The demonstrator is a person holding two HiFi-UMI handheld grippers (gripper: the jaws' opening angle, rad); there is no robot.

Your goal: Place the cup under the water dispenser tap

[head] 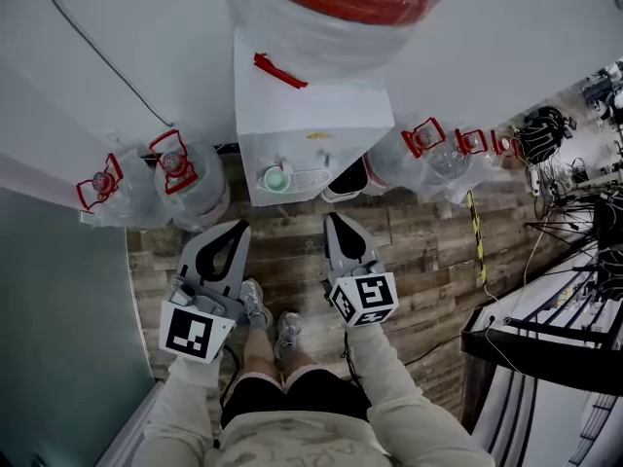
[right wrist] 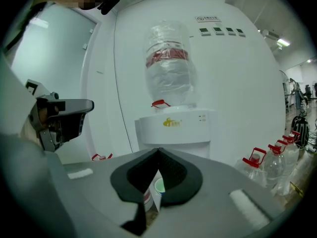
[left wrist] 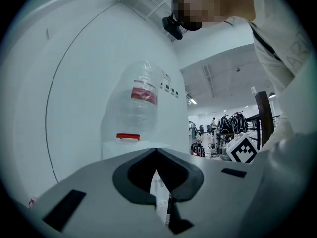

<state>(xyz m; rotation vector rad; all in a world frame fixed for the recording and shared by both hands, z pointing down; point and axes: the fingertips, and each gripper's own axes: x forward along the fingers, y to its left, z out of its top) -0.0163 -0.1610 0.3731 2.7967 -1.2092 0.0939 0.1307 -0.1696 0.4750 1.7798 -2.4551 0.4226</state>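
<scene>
the left gripper [head: 240, 227] and right gripper [head: 333, 218] both have their fingers shut, holding nothing. past them, the small light green cup [head: 275, 178] sits in the nook of the white water dispenser [head: 311, 115]. a big clear bottle [head: 321, 32] stands on top.

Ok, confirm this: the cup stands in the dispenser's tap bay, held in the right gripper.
Not held. The cup does stand in the dispenser's tap bay, but the right gripper is shut on nothing and back from it; the head view shows this.
</scene>
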